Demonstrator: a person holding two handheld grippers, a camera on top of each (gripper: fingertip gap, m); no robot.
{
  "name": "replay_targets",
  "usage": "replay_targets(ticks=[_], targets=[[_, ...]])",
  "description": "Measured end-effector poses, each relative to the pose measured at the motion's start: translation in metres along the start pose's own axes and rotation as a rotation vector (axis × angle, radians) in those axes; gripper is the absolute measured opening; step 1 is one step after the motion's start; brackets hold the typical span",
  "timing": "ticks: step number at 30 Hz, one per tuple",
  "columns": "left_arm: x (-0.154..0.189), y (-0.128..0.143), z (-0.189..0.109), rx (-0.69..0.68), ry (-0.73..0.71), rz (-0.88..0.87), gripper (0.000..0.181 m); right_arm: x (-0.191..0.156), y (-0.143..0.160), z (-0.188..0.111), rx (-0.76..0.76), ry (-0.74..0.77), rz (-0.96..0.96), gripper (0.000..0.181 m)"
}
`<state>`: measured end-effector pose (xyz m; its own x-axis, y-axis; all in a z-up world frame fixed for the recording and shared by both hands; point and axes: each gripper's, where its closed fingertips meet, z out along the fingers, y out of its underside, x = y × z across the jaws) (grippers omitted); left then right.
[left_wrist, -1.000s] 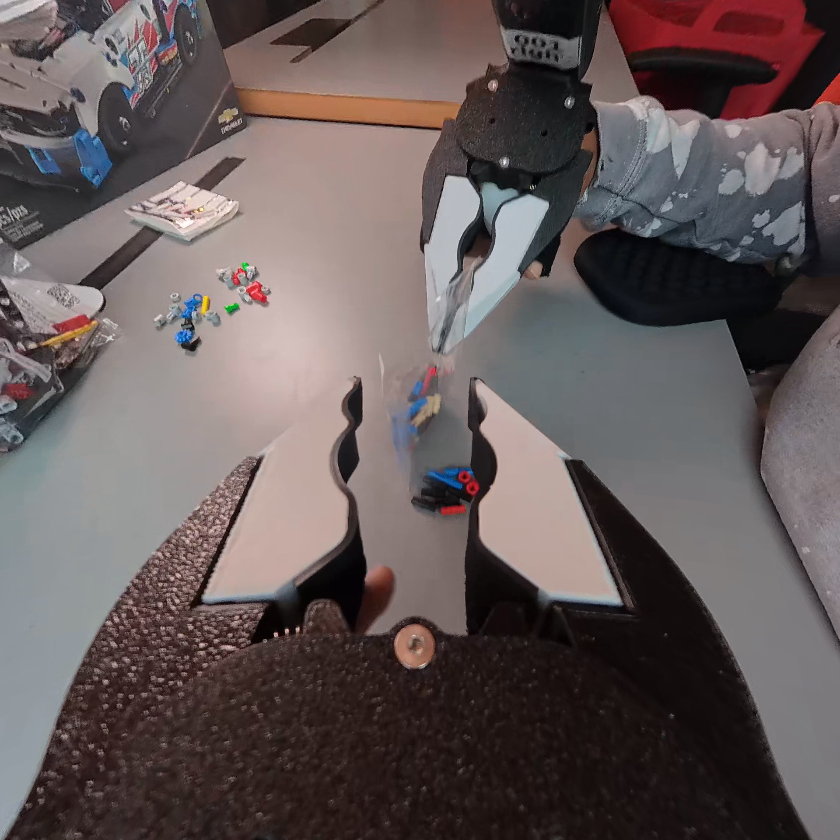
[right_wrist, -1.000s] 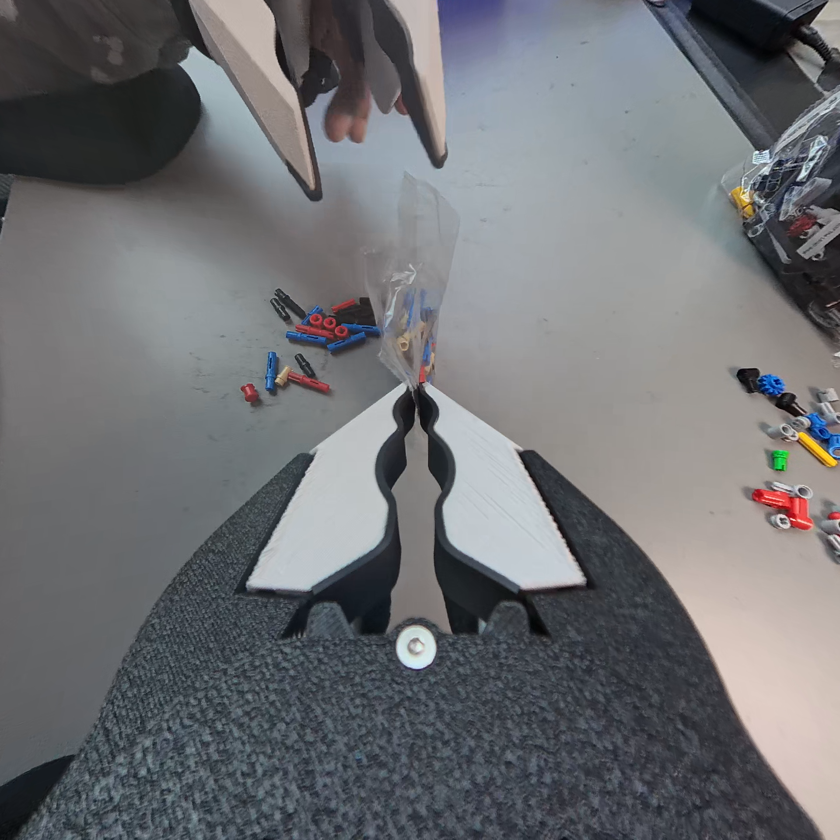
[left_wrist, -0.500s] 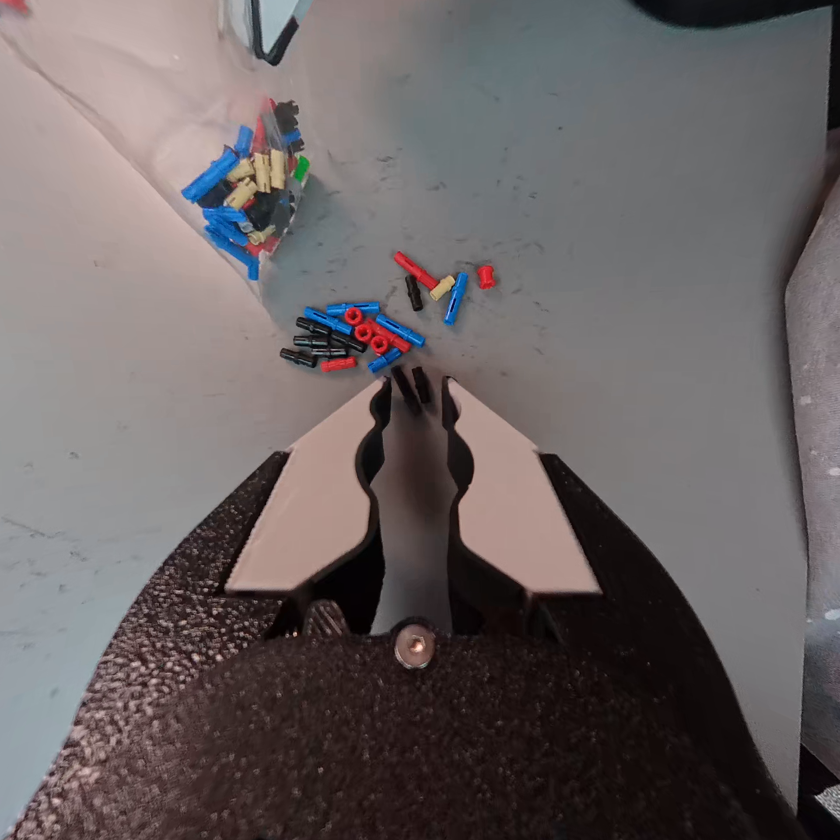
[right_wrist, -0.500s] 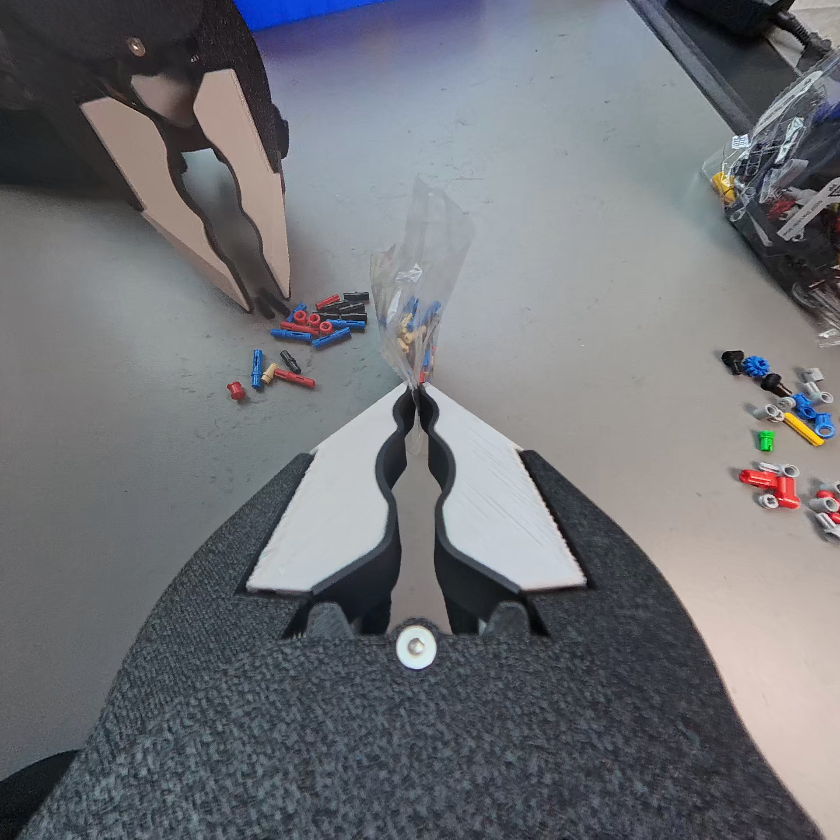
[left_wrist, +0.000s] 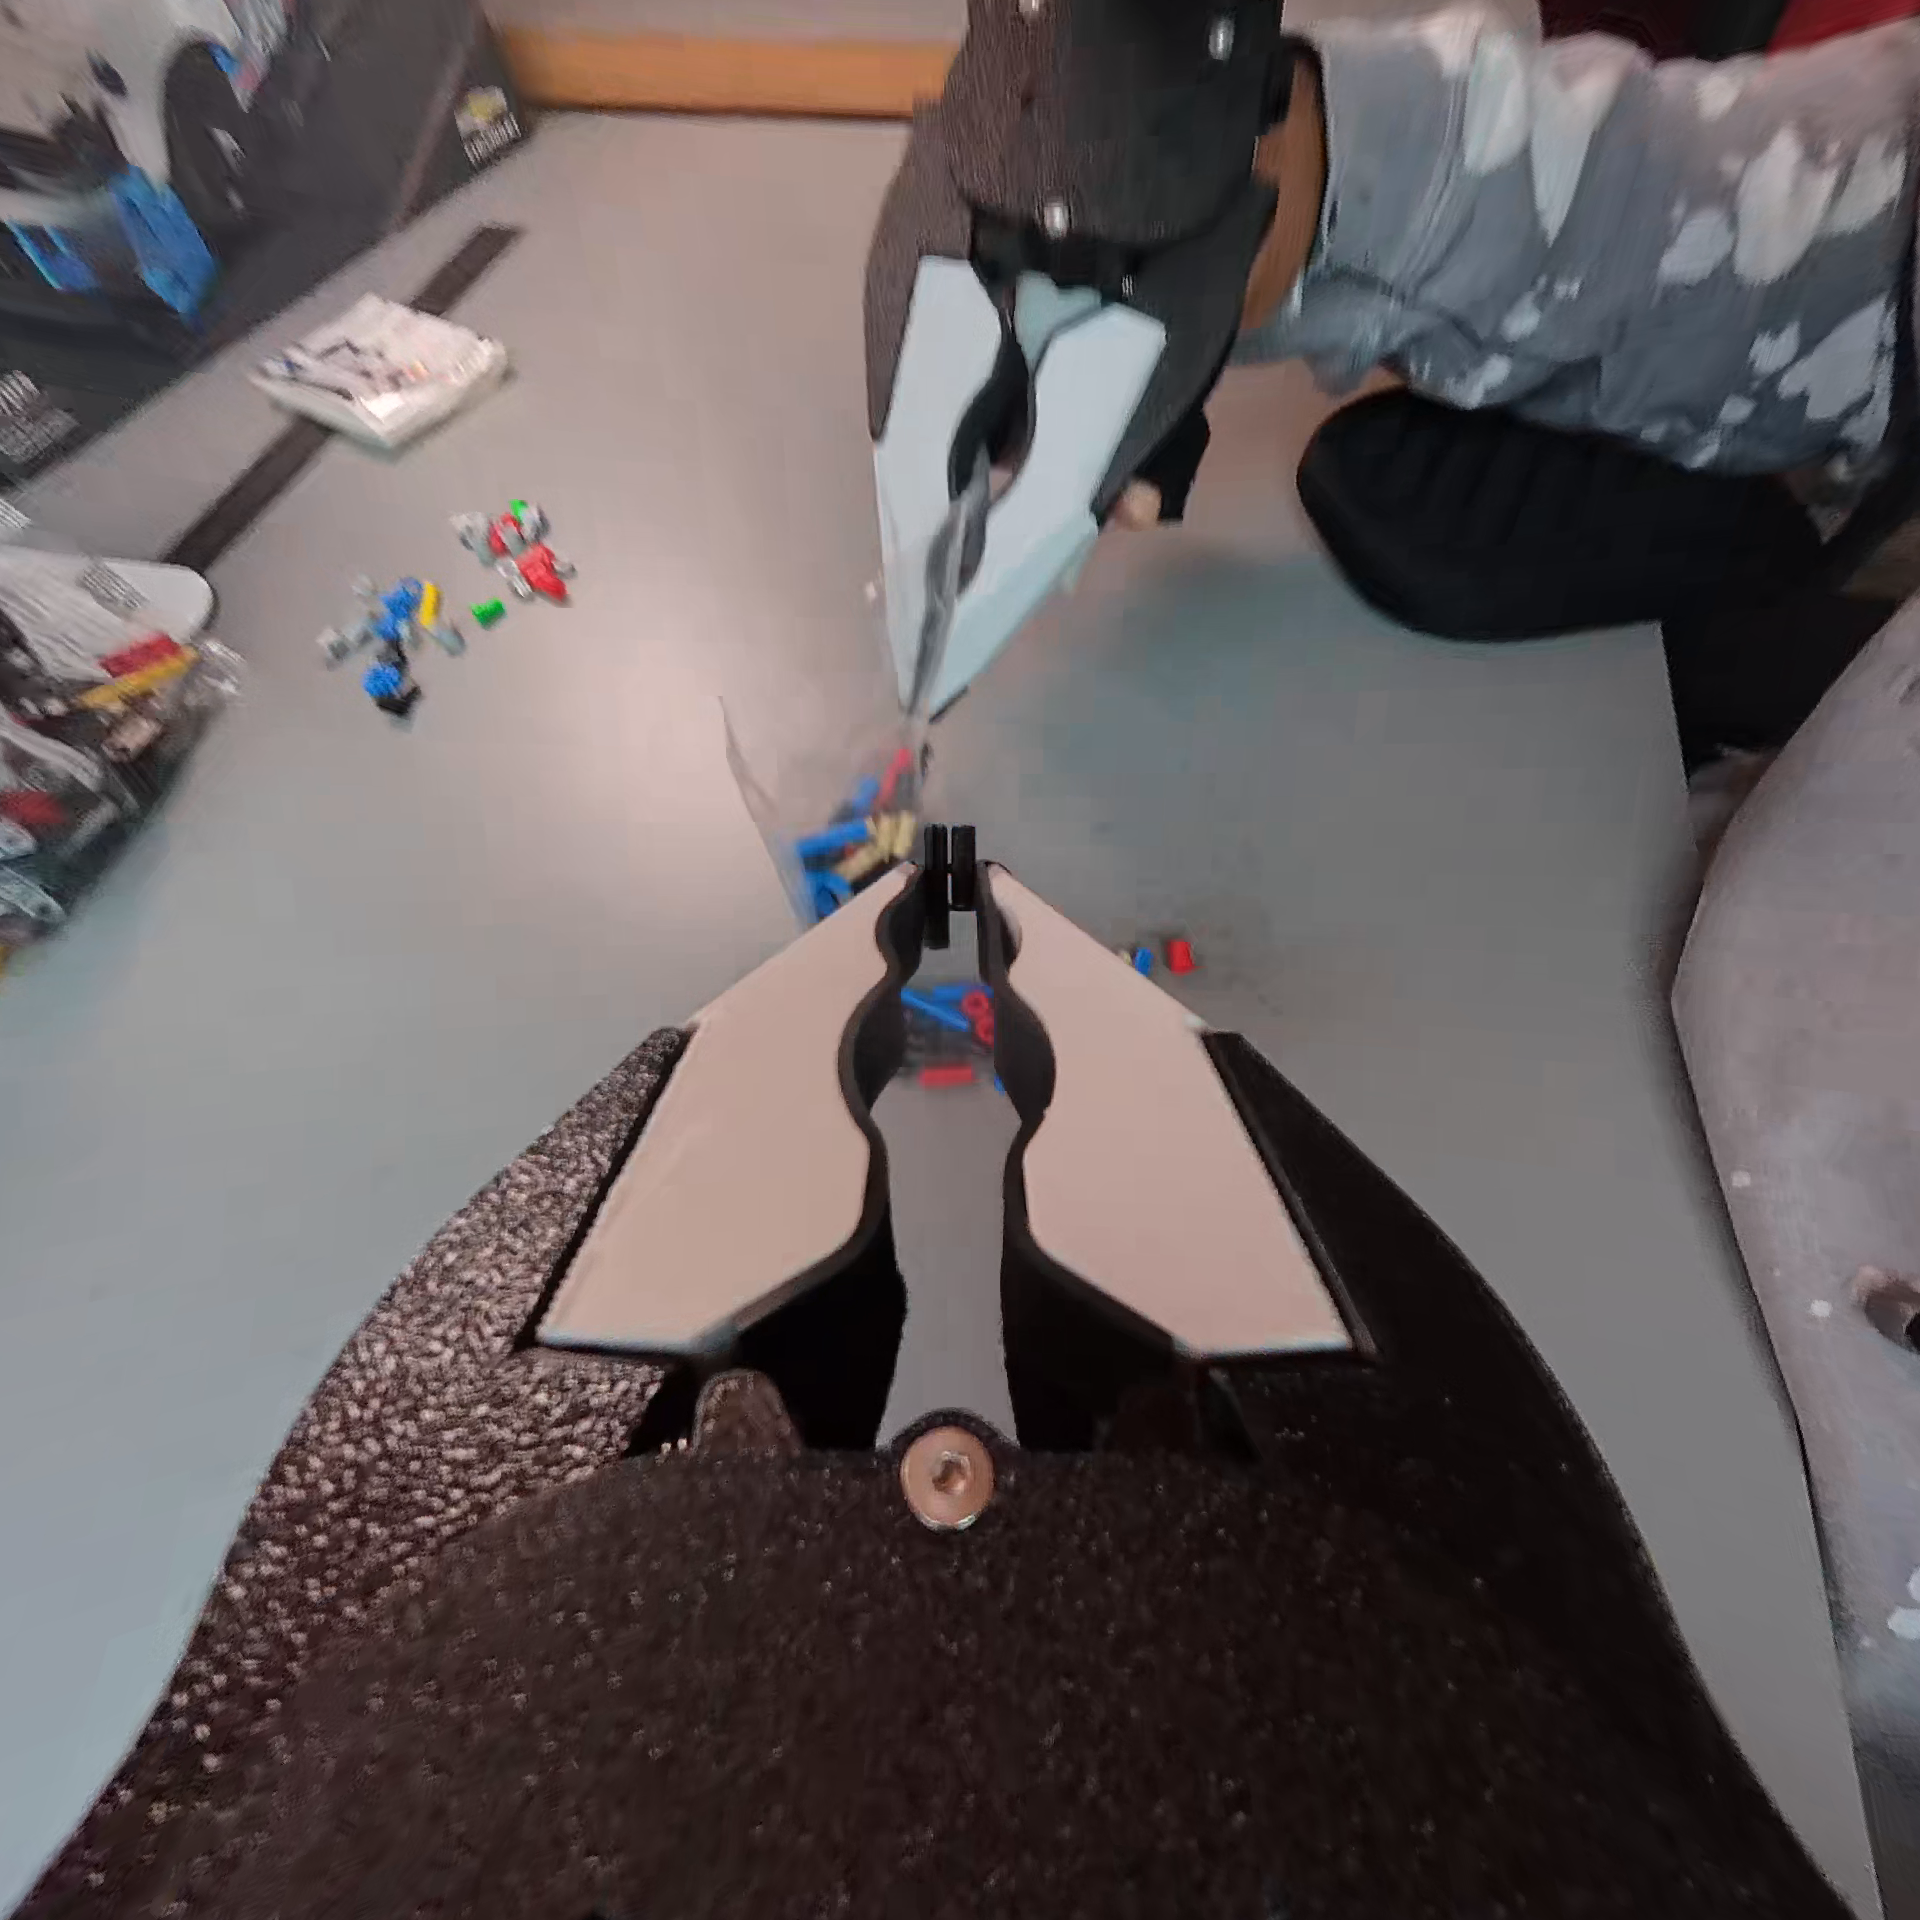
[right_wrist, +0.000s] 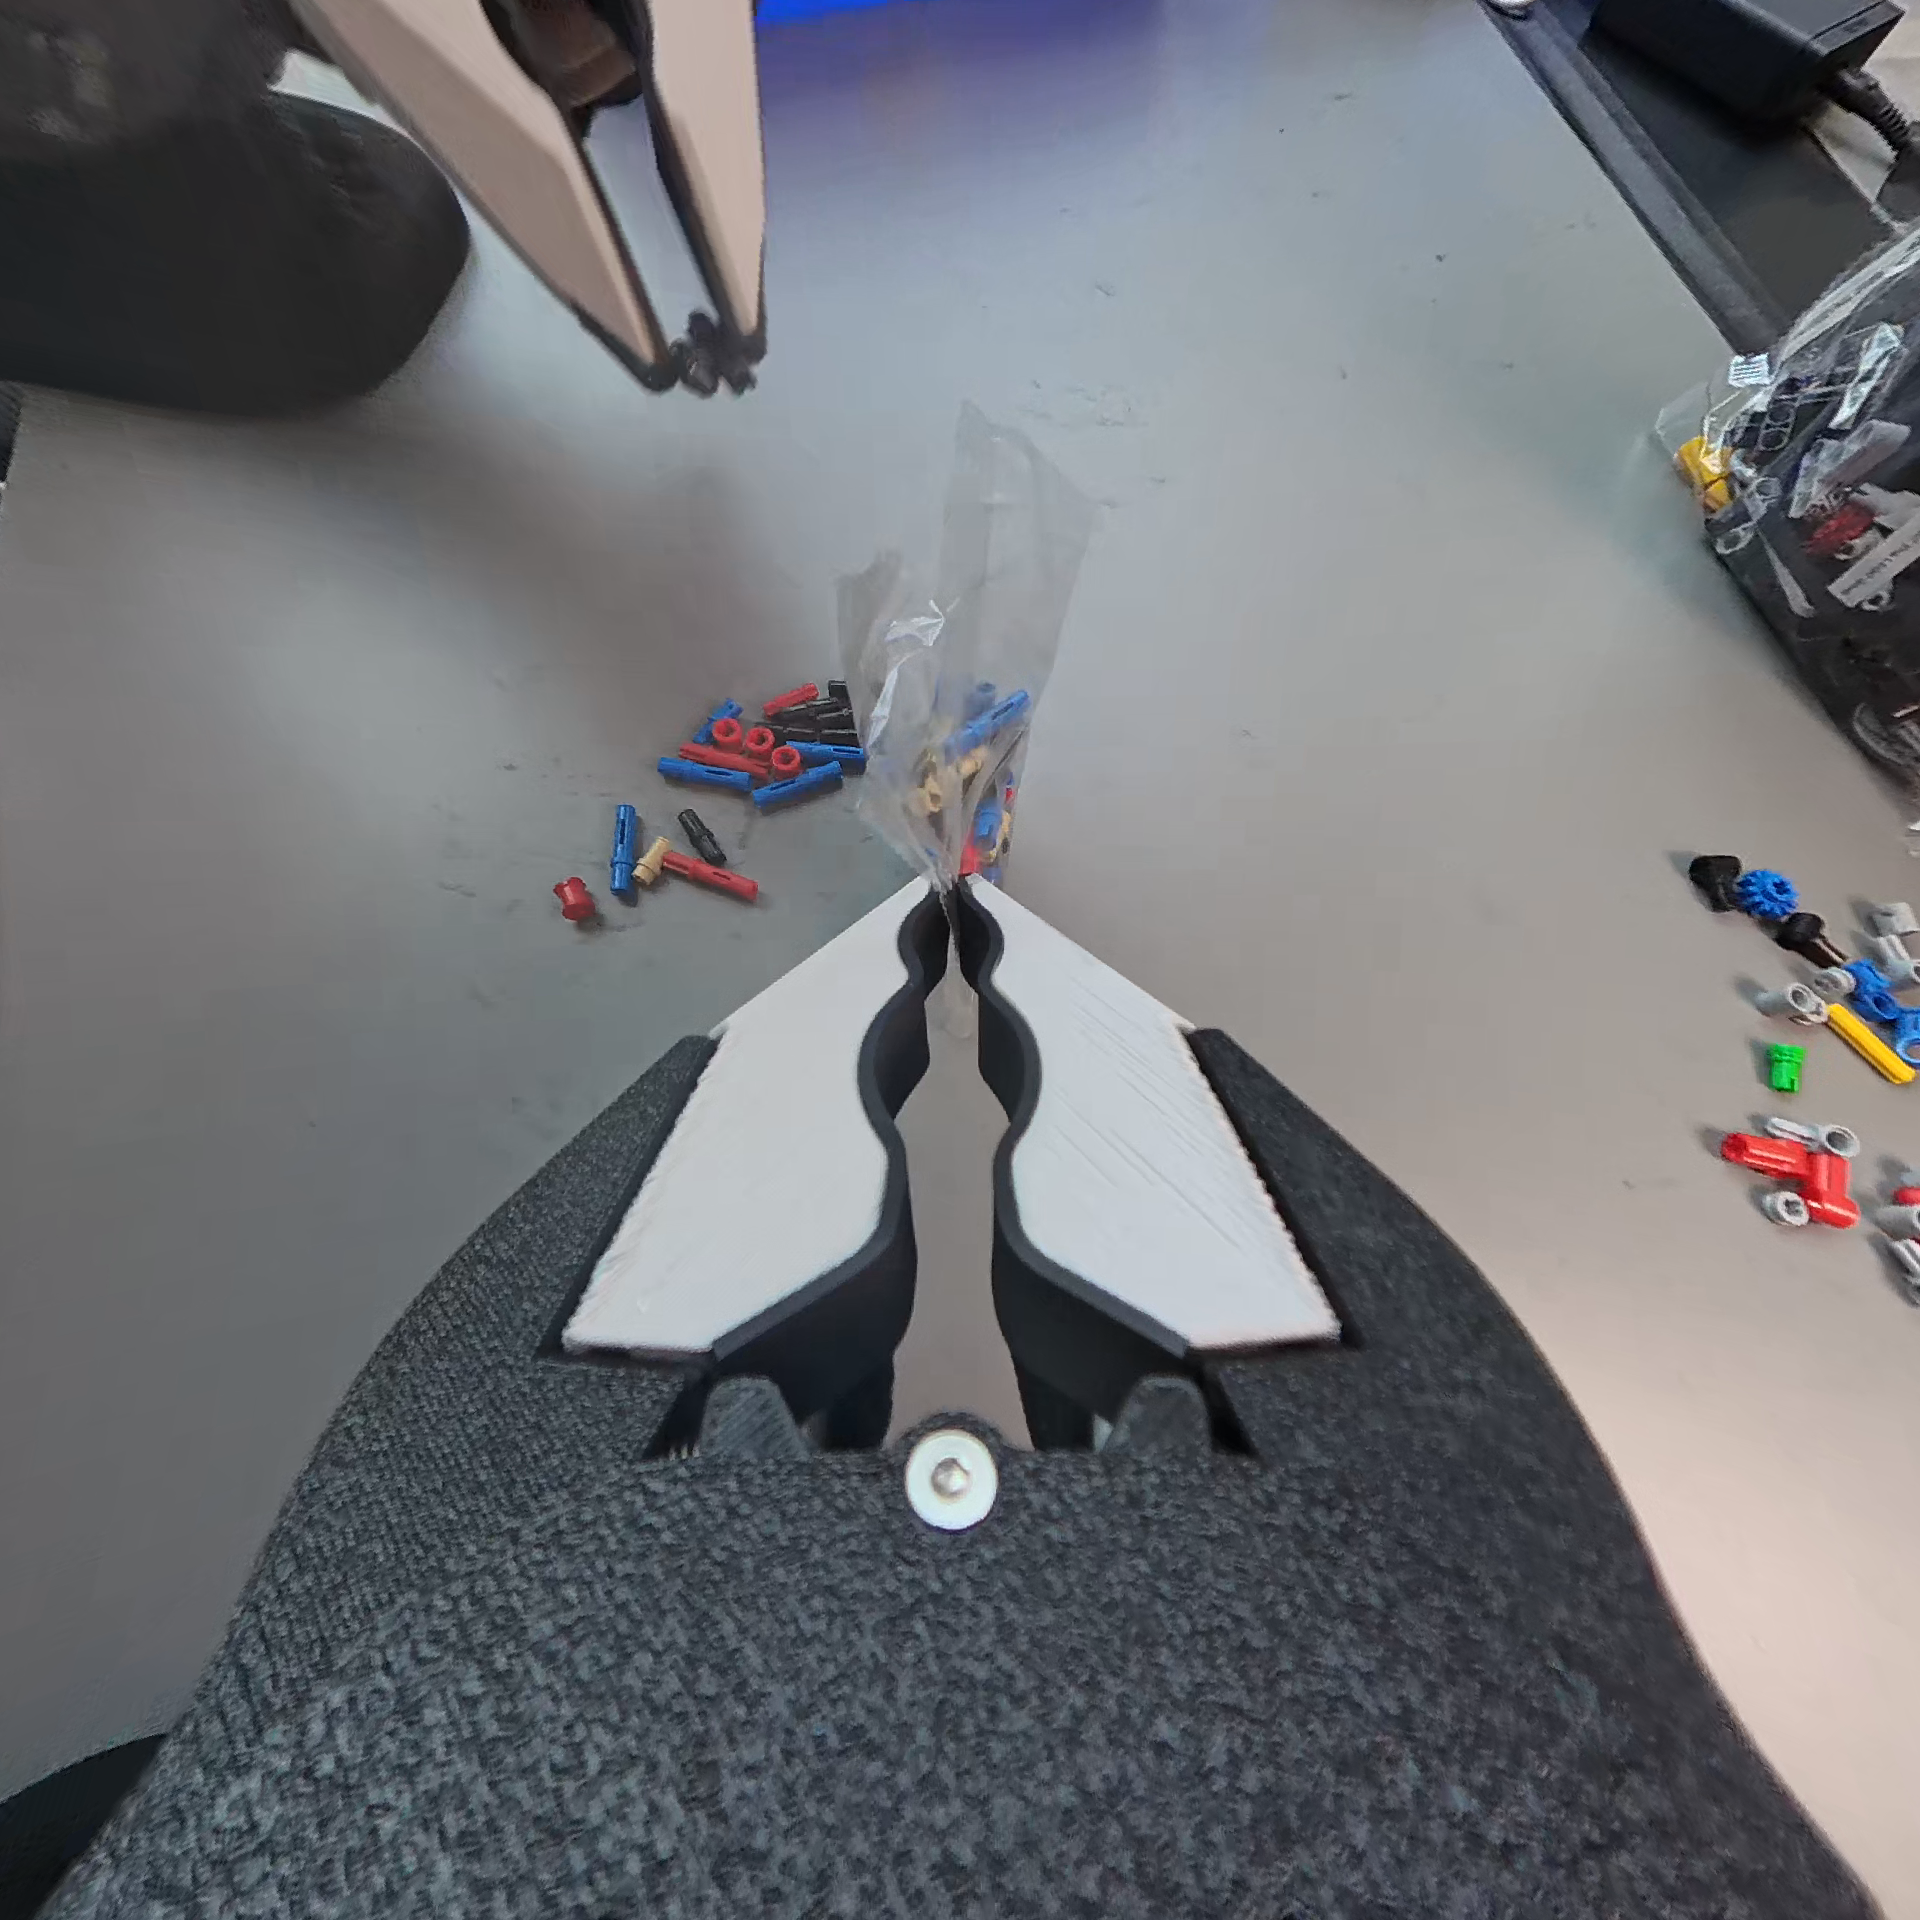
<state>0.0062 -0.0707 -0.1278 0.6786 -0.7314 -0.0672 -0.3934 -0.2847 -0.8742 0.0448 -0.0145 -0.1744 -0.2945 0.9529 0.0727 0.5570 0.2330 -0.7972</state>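
Between the fingertips of the left gripper (left_wrist: 948, 878), raised above a grey table (left_wrist: 416, 987), sit two small black pins (left_wrist: 943, 873), side by side; the jaws are nearly closed, pinching them at the very tip, which looks like a deliberate fine grip for such small parts. Just beyond it the right gripper (right_wrist: 951, 883) is fully closed on the neck of a small clear plastic bag (right_wrist: 961, 717), held so its open end points down toward the table and the blue, tan and red pins inside rest near the mouth, apparently a tipping hold. Directly under the left gripper and beside the bag lies a loose scatter of pins (right_wrist: 758, 753) in blue, red and black, with a few more a little apart, including a single red bush (right_wrist: 571, 899).

Farther out on the same table is a second cluster of mixed small parts (right_wrist: 1829, 1049), grey, blue, yellow, green and red, well apart from the pins. Beyond that sit a larger bag of parts (right_wrist: 1818, 488), a folded booklet (left_wrist: 379, 364) and a dark printed box showing a car (left_wrist: 135, 177). A speckled grey sleeve (left_wrist: 1621, 229) leads to the right gripper. A dark power adapter with a cable (right_wrist: 1756, 42) rests at the table's far edge.
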Motion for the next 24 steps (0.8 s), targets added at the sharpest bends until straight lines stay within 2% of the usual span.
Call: replay_targets(ticks=[3, 7, 10, 12, 15, 18, 20, 24], targets=[[-0.010, -0.028, 0.006, 0.033, -0.010, 0.044, 0.009, -0.006, -0.003, 0.003, 0.002, -0.013, -0.017, 0.001], [-0.013, -0.026, 0.024, -0.025, 0.020, 0.058, 0.012, -0.009, -0.003, 0.003, 0.003, -0.017, -0.023, 0.000], [-0.014, -0.025, 0.022, 0.020, 0.043, 0.028, 0.028, -0.007, -0.002, 0.002, 0.007, -0.015, -0.013, 0.001], [-0.019, -0.024, 0.016, 0.068, 0.042, -0.007, 0.029, -0.005, -0.002, 0.002, 0.008, -0.011, -0.010, 0.001], [-0.029, -0.001, 0.011, 0.032, 0.059, -0.065, 0.030, 0.000, 0.000, -0.001, 0.003, 0.006, 0.001, 0.001], [-0.024, 0.048, 0.018, -0.133, 0.139, -0.122, 0.040, 0.009, 0.003, -0.005, -0.001, 0.036, 0.022, 0.001], [-0.017, 0.073, 0.025, -0.208, 0.169, -0.081, 0.041, 0.014, 0.005, -0.006, -0.001, 0.052, 0.037, 0.001], [-0.010, 0.087, 0.036, -0.262, 0.210, -0.066, 0.038, 0.016, 0.007, -0.007, 0.001, 0.058, 0.046, 0.001]])
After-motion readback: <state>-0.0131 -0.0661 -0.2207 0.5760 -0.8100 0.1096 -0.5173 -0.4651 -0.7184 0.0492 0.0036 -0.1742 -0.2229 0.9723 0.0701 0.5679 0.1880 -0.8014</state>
